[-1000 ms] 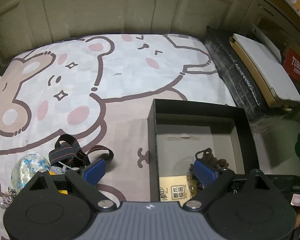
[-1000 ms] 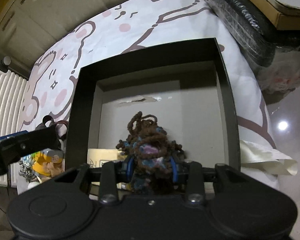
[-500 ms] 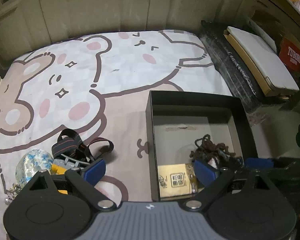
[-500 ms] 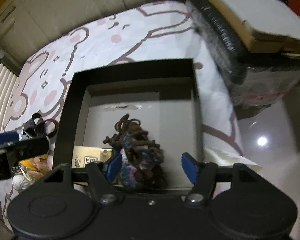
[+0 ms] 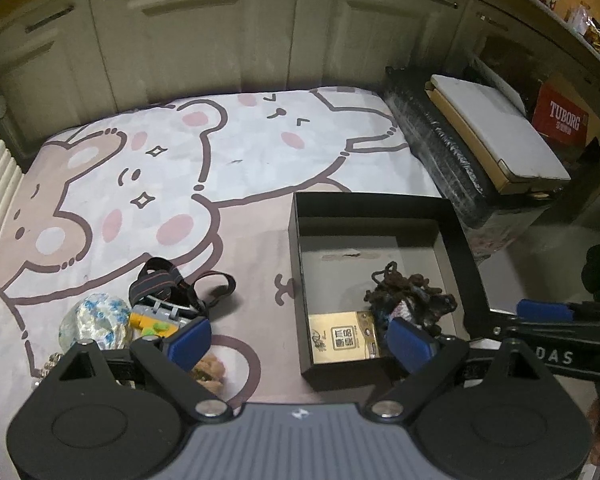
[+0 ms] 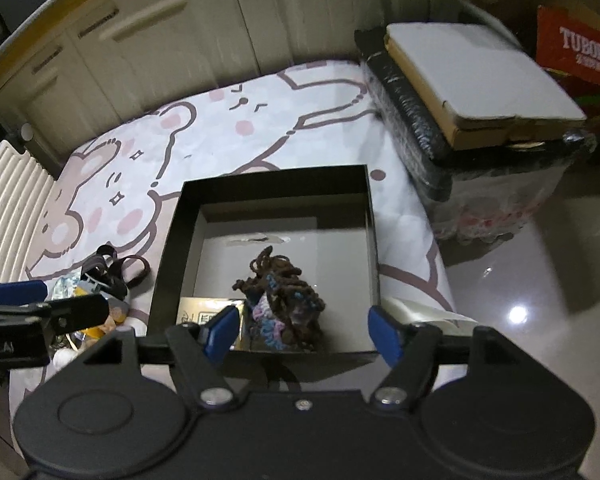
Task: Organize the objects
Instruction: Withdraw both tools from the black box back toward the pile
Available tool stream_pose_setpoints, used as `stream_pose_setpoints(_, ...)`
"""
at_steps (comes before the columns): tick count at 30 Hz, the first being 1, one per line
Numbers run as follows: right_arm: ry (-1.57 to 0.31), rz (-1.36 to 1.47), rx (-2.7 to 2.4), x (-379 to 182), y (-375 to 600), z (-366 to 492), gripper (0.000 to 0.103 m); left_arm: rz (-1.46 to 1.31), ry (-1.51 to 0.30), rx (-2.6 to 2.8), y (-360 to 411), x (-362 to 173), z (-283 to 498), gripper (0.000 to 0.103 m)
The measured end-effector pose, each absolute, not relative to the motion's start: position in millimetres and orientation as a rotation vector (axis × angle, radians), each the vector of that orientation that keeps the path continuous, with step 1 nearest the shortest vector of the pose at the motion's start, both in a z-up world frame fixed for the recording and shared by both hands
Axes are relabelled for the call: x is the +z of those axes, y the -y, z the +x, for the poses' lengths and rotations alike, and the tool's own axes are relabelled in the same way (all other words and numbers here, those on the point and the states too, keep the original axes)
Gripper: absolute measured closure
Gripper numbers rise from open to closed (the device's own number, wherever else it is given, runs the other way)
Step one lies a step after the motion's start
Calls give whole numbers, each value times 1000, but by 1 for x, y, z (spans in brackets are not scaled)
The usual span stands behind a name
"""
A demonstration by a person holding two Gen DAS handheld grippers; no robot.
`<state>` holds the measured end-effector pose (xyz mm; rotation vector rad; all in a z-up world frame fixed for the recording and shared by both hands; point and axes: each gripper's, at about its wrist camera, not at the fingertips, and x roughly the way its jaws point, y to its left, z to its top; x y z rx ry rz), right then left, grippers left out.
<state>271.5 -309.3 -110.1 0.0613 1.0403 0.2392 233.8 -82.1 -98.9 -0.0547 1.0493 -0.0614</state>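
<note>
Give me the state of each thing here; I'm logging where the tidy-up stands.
black box: open, no lid.
yarn bundle: loose in the box.
gold card: flat in the box.
headlamp: out on the mat.
left gripper: open, empty.
right gripper: open, empty.

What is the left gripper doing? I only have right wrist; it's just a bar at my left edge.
Observer: The left gripper is open with nothing between its fingers, over the mat between the pile and the black box.
Operator: What's in the pile? It's blocked for me.
Observer: A headlamp with a dark strap, a shiny blue-white ball on its left, and a tan fuzzy thing nearer the camera.
Operator: And the gold card? It's half hidden here.
Observer: The gold card lies flat in the box's near left corner, right beside the yarn bundle.
</note>
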Motion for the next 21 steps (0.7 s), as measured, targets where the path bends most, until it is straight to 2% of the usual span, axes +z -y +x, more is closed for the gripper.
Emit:
stream_pose_setpoints(1,-1033,53,235,-108,310,268,28,-54,-1048,-60,82,-98,231,8)
stream_pose_setpoints(6,-990,12,219,-98,311,252,10,-23,-1031,-51,79,-95,219,1)
stream_pose_setpoints(8,-974,10,214,-94,313,247,6,-12,-1029,-43,77,-94,215,0)
stream_pose_setpoints(14,-940,-2,201,-89,314,234,0,12,-1017,-19,71,-93,204,0)
stream_pose_setpoints(21,-920,-3,182,-88,315,223,0,51,-1012,-12,71,-92,198,0)
